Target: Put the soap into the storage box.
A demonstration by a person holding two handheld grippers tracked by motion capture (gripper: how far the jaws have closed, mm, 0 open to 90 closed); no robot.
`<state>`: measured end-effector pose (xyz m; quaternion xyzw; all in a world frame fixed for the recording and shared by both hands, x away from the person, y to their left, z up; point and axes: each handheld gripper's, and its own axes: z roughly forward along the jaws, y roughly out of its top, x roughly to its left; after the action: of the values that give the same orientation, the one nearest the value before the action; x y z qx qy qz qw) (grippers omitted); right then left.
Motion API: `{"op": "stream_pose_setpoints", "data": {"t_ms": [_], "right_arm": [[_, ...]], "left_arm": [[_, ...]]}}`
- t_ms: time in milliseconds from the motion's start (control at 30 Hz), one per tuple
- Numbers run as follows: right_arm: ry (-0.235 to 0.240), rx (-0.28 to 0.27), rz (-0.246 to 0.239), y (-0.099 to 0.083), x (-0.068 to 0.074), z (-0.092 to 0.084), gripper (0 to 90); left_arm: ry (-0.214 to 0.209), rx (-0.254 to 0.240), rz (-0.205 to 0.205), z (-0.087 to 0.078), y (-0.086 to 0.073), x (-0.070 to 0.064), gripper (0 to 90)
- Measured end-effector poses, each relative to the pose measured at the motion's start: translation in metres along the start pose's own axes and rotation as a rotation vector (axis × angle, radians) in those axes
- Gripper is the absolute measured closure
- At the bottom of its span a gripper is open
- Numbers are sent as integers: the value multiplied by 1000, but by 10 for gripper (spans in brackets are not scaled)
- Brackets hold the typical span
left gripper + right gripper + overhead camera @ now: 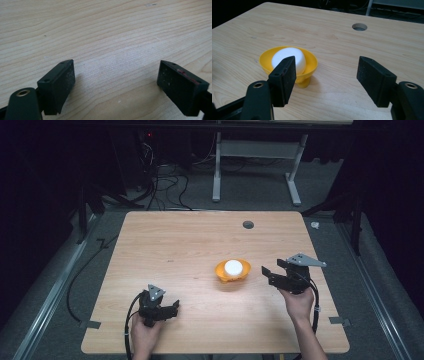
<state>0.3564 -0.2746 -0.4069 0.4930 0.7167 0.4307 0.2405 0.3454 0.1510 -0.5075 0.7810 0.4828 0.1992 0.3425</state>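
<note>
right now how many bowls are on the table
1: the yellow bowl stands right of the middle of the table, with a white round thing in it. Nothing there could hide another.

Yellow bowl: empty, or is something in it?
Not empty: a white rounded lump sits inside the yellow bowl, rising above its rim.

light: bright on table (165, 245) | surroundings: dark | shadows: soft | focus: slightly soft
</note>
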Motion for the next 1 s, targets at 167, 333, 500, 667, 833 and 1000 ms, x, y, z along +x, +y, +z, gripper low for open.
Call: {"op": "stream_pose_setpoints", "data": {"t_ms": [167, 333, 500, 667, 833, 1000], "right_arm": [[-8, -2, 8, -6, -3, -6, 326], [-16, 1, 15, -12, -6, -10, 327], [-17, 9, 23, -23, -6, -12, 327], [-18, 16, 40, -30, -8, -12, 328], [-15, 23, 51, -38, -7, -12, 328], [-13, 30, 53, -45, -7, -11, 328]], "left_arm": [[0, 0, 0, 0, 0, 0, 152], [0, 0, 1, 0, 0, 0, 152], [-1, 0, 1, 0, 0, 0, 152], [-1, 0, 1, 0, 0, 0, 152], [-2, 0, 1, 0, 0, 0, 152], [-2, 0, 1, 0, 0, 0, 152]]}}
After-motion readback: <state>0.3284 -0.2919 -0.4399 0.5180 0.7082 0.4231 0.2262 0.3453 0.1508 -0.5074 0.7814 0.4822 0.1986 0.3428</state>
